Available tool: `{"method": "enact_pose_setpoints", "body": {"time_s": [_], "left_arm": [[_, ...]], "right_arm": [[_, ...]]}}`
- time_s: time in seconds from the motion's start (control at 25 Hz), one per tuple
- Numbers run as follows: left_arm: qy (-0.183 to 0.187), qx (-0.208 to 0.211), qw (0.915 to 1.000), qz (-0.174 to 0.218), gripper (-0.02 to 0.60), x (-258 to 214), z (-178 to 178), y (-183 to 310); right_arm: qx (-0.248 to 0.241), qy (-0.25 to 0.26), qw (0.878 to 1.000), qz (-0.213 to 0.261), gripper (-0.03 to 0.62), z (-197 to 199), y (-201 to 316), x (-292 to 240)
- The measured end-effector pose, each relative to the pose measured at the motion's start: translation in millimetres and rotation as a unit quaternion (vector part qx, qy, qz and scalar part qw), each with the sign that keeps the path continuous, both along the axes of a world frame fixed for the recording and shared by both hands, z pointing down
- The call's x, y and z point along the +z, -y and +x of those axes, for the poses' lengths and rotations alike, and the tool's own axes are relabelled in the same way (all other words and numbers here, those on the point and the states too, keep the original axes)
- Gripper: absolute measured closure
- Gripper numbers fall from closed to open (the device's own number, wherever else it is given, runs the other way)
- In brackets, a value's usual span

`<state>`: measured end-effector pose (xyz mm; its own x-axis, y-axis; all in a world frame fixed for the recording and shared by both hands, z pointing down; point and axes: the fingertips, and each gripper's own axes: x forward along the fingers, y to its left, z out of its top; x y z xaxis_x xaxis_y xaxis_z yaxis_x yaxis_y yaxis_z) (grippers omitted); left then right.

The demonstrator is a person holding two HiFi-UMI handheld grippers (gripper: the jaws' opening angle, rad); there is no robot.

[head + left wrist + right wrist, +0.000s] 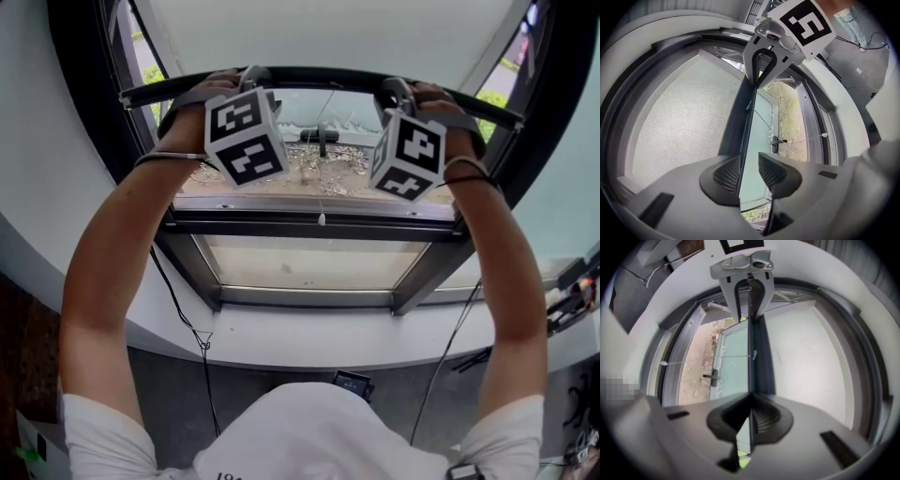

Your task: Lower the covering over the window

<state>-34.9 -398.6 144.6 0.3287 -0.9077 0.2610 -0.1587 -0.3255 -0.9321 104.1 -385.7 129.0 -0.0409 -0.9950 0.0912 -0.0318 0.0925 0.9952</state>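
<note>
Head view showed the blind (328, 33) partly lowered. The right gripper (751, 416) clamped its bottom bar (319, 77), and the left gripper (750, 173) straddled it, jaws apart. The glass (309, 262) below lay uncovered, so lowering seemingly remained.

Both arms stretched toward 12 o'clock, left hand (200, 105) carrying left gripper (255, 75) at 11 o'clock, fingers (725, 174) apart astride the rail (319, 79), right hand (448, 111) carrying right gripper (398, 89) at 1 o'clock, fingers (765, 418) pinched on it, wrists level.
</note>
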Motion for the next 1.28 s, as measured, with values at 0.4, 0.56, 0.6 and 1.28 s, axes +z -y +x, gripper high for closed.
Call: {"method": "enact_pose_setpoints", "body": {"time_s": [0.4,0.56,0.6,1.28], "left_arm": [[0.0,0.004,0.9993,-0.037,0.456,42,-1,-3],[0.001,0.006,0.999,-0.044,0.456,59,-2,-5],[0.003,0.006,0.999,-0.045,0.456,63,-2,-5],[0.03,0.0,0.9968,-0.074,0.456,131,0,-2]], "right_arm": [[0.001,0.001,0.999,-0.036,0.562,-1,-1,44],[-0.001,0.004,0.999,-0.051,0.562,-2,-3,62],[-0.001,0.004,0.999,-0.051,0.562,-1,-3,66],[-0.002,0.011,0.995,-0.094,0.562,1,0,132]]}}
